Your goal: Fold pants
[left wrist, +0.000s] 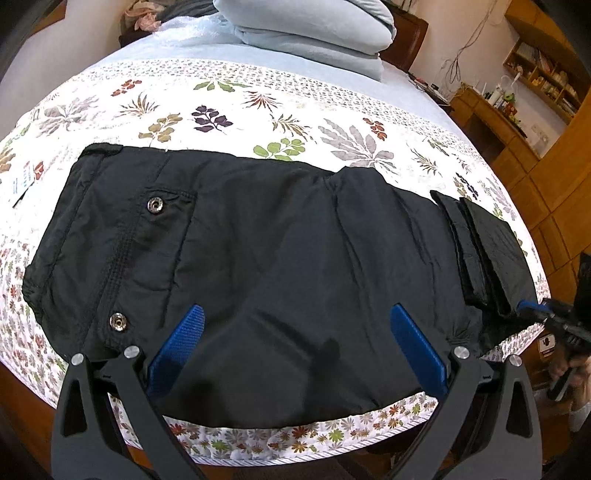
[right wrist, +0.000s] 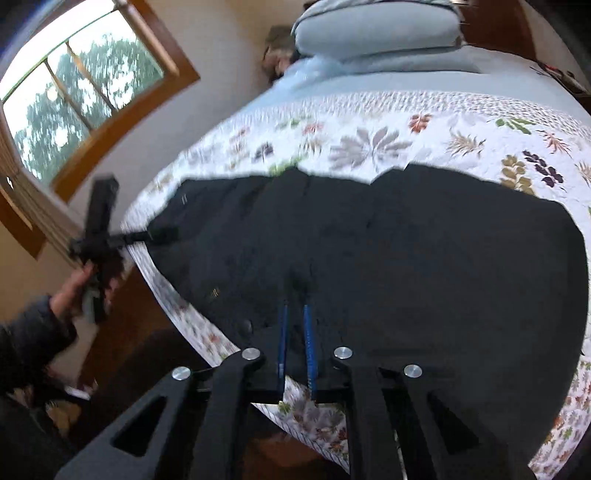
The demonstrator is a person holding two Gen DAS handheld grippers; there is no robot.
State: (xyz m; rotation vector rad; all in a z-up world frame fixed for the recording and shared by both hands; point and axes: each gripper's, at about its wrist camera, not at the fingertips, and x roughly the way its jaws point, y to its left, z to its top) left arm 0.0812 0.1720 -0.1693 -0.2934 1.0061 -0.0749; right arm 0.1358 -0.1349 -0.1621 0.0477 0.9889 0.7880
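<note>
Black pants [left wrist: 280, 266] lie flat across the near edge of a bed, waistband with two metal snaps [left wrist: 154, 204] at the left, leg cuffs at the right. My left gripper [left wrist: 295, 314] hovers open over the middle of the pants, blue fingers [left wrist: 181, 343] wide apart. My right gripper [left wrist: 532, 310] shows at the far right, at the cuff end. In the blurred right wrist view the pants [right wrist: 406, 258] fill the middle, and my right gripper [right wrist: 295, 299] is shut on a pinch of the black cloth. The left gripper [right wrist: 159, 234] shows there at the left edge of the pants.
The bed carries a white floral quilt [left wrist: 258, 107] with folded light-blue bedding [left wrist: 314, 33] at the far end. Wooden shelves and a desk [left wrist: 524, 96] stand at the right. A window [right wrist: 74, 85] is on the wall beside the bed. The bed edge [left wrist: 295, 446] is close below my grippers.
</note>
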